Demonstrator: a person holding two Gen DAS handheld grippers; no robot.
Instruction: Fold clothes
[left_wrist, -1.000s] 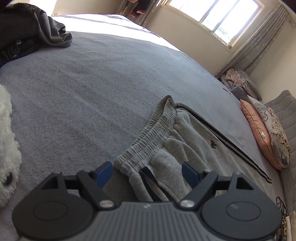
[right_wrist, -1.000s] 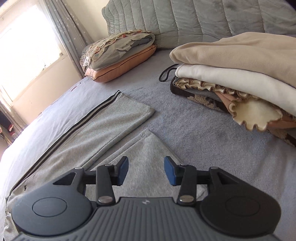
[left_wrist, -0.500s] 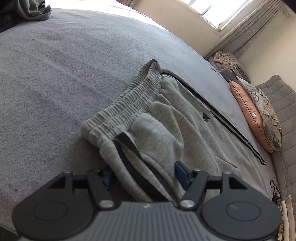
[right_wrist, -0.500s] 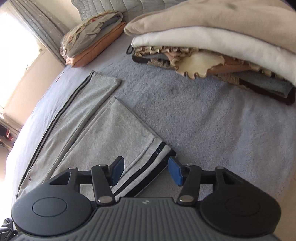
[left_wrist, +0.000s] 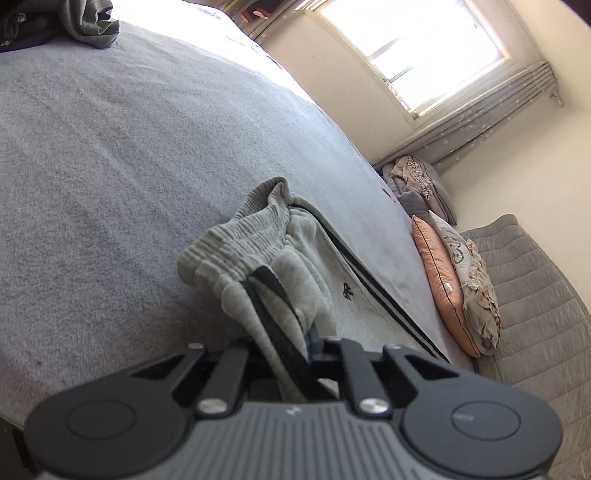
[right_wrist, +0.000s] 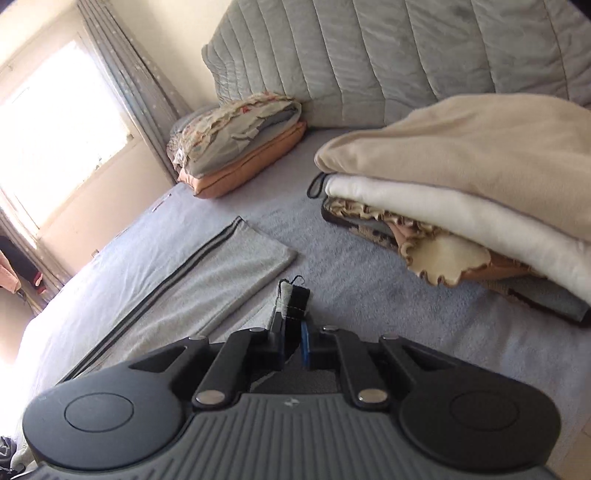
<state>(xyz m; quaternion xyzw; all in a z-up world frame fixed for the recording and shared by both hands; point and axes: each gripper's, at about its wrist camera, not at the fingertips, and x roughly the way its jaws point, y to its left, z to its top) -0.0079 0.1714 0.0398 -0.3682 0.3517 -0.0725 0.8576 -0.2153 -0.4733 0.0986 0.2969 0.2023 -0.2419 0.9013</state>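
Left wrist cam: my left gripper (left_wrist: 295, 350) just closed its jaws on the waistband end of the grey sweatpants (left_wrist: 258, 266); only marking is a small black logo (left_wrist: 346, 291), unreadable. Loads of bare bed (left_wrist: 110, 147) to the left

Right wrist cam: right gripper (right_wrist: 293, 341) just clamped on the striped cuff (right_wrist: 293, 301), folded stack (right_wrist: 461, 199) close by on the right

A grey bed (left_wrist: 110, 155) was seen under a bright window (left_wrist: 424, 51). An orange pillow (right_wrist: 251, 166) was tucked by the quilted headboard (right_wrist: 406, 55), and a stack of folded blankets (right_wrist: 480, 177) was piled nearby. Dark clothes (left_wrist: 55, 22) were heaped far off.
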